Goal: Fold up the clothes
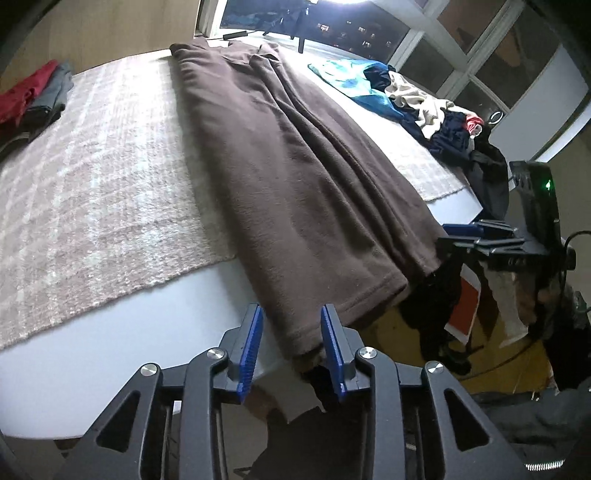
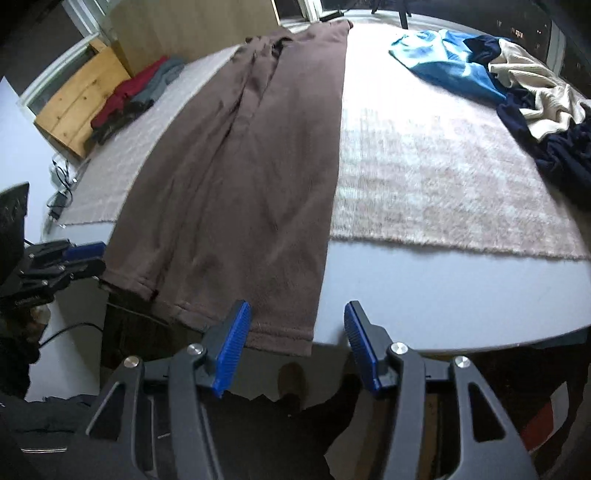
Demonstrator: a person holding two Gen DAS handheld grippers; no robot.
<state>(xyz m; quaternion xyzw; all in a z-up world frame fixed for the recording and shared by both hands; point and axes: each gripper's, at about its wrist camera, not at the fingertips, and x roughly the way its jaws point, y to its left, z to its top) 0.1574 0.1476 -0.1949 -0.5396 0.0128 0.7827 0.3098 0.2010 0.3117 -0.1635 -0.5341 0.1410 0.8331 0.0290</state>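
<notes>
A pale checked blanket (image 1: 96, 177) covers most of the white table (image 1: 207, 295). At the far end stands a dark window (image 1: 332, 26) showing small lights outside. A wooden box (image 2: 79, 98) sits past the table's left edge, with cables (image 2: 61, 188) near it. An orange-and-white sheet (image 1: 467, 306) lies on the floor

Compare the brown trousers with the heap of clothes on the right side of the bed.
The brown trousers lie stretched out flat and long, hems hanging over the near edge of the bed; the heap of clothes is crumpled and bunched. The trousers are one colour; the heap mixes blue, cream and navy. The trousers' hems sit by both open tongs; the heap lies far from them. Both rest on the pale blanket.
</notes>
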